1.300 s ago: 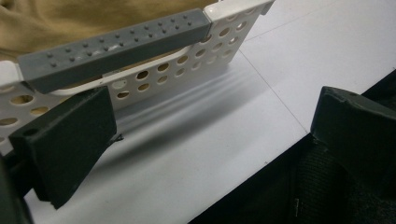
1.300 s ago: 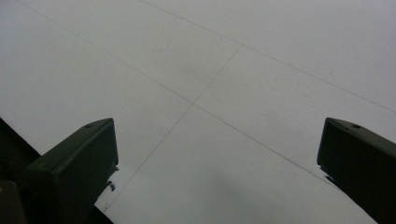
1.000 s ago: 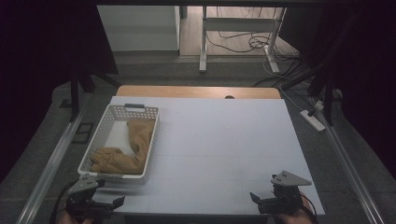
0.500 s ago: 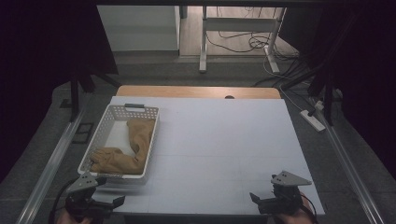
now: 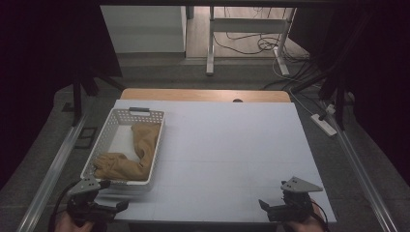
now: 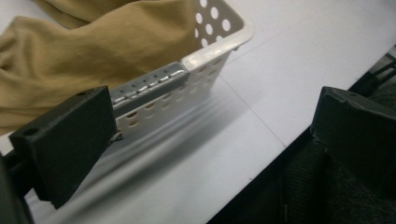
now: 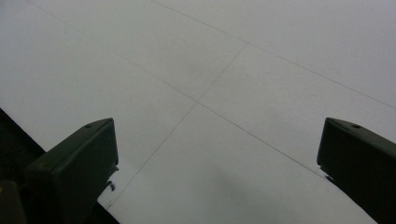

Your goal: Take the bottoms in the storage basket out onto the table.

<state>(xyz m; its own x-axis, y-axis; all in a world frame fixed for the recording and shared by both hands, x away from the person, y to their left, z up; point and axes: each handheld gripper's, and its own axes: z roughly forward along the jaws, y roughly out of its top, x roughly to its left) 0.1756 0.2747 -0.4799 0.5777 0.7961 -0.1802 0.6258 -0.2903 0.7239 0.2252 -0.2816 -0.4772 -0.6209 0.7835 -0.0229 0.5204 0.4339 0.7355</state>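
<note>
Since a second before, little had shifted: the left gripper had eased slightly at the table's near edge, just short of the basket's near end, while the right gripper kept its place well to the right of the basket. From the high view, the white perforated basket sat on the left part of the white table, with a tan cloth bunched inside it, along its right wall and near end. Both grippers rested at the near edge, each held in a hand.

Along the left gripper's jaws, the basket's near corner lay just ahead, its grey handle beside the left jaw, the cloth heaped within. The jaws stood wide apart, grasping nothing.

Along the right gripper's jaws, bare table lay ahead. Those jaws were likewise spread, empty.
</note>
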